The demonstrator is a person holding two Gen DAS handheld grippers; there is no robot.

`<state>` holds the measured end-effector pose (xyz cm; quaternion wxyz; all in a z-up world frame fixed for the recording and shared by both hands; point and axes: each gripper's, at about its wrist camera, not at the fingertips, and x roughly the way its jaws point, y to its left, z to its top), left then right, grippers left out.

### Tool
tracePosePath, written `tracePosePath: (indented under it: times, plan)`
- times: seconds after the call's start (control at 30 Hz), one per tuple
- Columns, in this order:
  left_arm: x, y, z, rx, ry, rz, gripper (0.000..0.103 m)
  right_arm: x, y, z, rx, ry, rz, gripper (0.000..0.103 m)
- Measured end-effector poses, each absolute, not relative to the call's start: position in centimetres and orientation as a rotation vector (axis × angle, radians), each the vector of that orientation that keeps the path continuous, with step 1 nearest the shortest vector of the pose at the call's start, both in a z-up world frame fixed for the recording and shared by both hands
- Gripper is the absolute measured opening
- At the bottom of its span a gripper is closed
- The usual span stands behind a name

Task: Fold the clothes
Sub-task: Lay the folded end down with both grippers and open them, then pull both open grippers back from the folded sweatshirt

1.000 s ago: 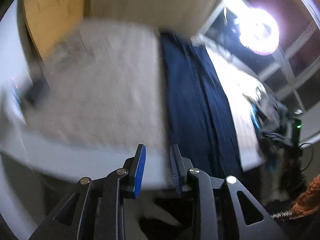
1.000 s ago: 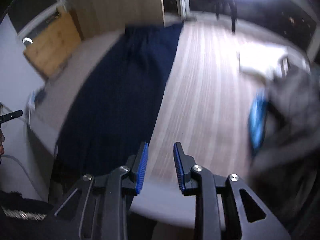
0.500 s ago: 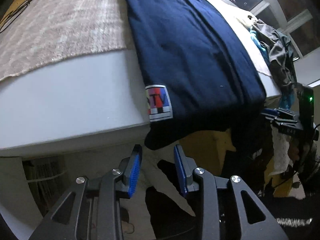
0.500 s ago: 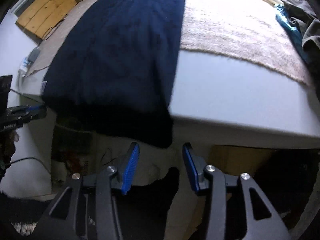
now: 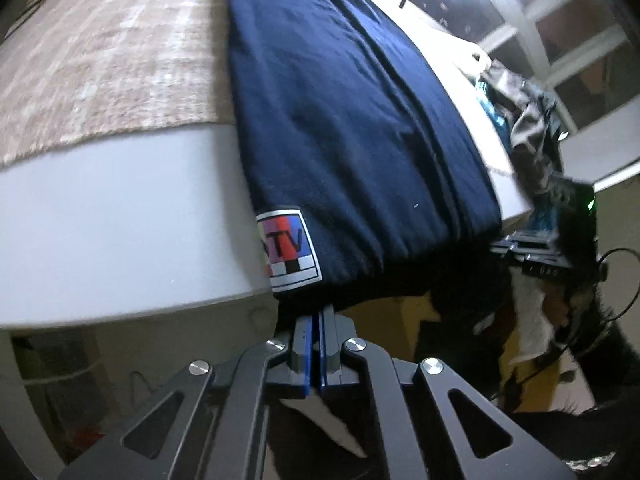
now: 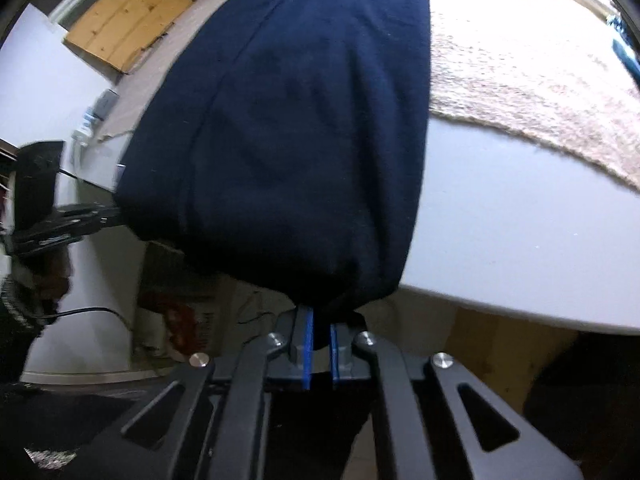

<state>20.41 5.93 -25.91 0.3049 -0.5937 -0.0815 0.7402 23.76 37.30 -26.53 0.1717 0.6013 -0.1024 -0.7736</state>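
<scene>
A long navy garment [image 5: 352, 120] lies folded lengthwise across the white table [image 5: 120, 232], and its near end hangs over the front edge. A colourful square patch [image 5: 290, 254] sits at its lower left corner. My left gripper [image 5: 316, 322] is below the table edge, shut on the hanging hem just under that patch. In the right wrist view the same garment [image 6: 300, 120] drapes over the table [image 6: 500, 220]. My right gripper [image 6: 320, 330] is shut on the hem at the garment's right corner, with dark cloth bunched between the blue pads.
A beige woven mat [image 5: 100, 60] covers the tabletop under the garment, and shows again as the mat [image 6: 520, 80] on the right. A pile of other clothes [image 5: 528, 120] lies at the table's far right. A wooden board [image 6: 128, 20] leans at the back left.
Both grippers dropped from above the table to below its front edge. Their jaws stood apart under the hanging hem half a second ago and are now shut on it.
</scene>
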Motion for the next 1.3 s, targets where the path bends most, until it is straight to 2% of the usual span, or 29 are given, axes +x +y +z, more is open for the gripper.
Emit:
tracePosePath:
  times: [0.23,0.43,0.47,0.53,0.57,0.73,0.93,1.07,1.2,1.3]
  plan:
    - [19.9,3.8,-22.5,-1.573,-0.389,1.897,0.001,22.8,40.8,-22.0,1.597,-0.528,-2.124,0.005]
    - [13.5,4.8,-17.0,-1.514,-0.465,1.897,0.002,16.5,44.0,-16.9,1.462,-0.653,-2.136,0.005]
    - [11.6,5.2,-16.3,-1.512,-0.460,1.922,0.002,14.4,44.4,-16.5,1.467,-0.649,-2.142,0.005]
    - [7.2,6.0,-15.4,-1.505,-0.382,2.046,0.011,9.8,45.2,-15.8,1.495,-0.624,-2.158,0.008]
    - [5.3,6.5,-15.1,-1.495,-0.310,2.124,0.025,7.4,45.7,-15.7,1.512,-0.592,-2.174,0.015]
    - [3.8,4.6,-14.9,-1.413,-0.144,2.239,0.034,6.7,44.2,-14.8,1.542,-0.318,-2.380,0.039]
    - [6.1,6.7,-18.2,-1.409,0.090,2.171,0.034,9.4,41.2,-17.3,1.532,-0.081,-2.407,0.040]
    - [5.7,8.4,-20.6,-1.380,0.346,2.179,0.033,9.2,38.5,-19.0,1.507,0.251,-2.413,0.040]
    - [4.0,9.4,-21.6,-1.397,0.364,2.135,0.032,7.6,38.6,-19.6,1.502,0.312,-2.389,0.040]
    - [1.4,9.9,-22.1,-1.434,0.298,2.141,0.031,5.2,38.4,-20.6,1.504,0.326,-2.385,0.039]
